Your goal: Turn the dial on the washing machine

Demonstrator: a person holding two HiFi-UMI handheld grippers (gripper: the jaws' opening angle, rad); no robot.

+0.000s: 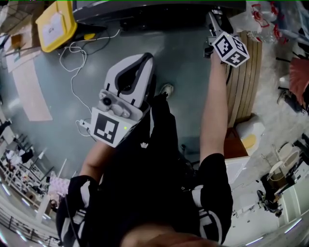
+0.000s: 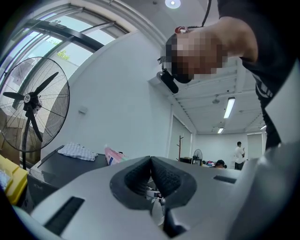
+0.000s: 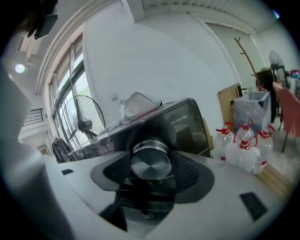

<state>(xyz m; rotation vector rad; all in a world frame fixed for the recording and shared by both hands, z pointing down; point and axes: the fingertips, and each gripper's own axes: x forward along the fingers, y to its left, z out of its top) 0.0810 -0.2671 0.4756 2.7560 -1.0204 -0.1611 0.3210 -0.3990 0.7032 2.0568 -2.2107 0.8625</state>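
The washing machine [image 3: 185,123] is a dark glossy block; in the head view it lies along the top edge [image 1: 145,12]. Its round silver dial [image 3: 151,161] sits between the jaws of my right gripper [image 3: 151,158], and both dark pads lie against its sides. My right arm is stretched out to the machine, so that gripper [image 1: 214,21] is at its front. My left gripper [image 1: 142,60] is held back near the person's body, away from the machine. Its pads [image 2: 151,159] meet with nothing between them.
A yellow box [image 1: 55,24] and a loose white cable [image 1: 77,62] lie on the floor at the left. A wooden panel [image 1: 244,82] stands to the right of the machine, with several water bottles [image 3: 243,145] beside it. A standing fan [image 2: 30,110] is at the left.
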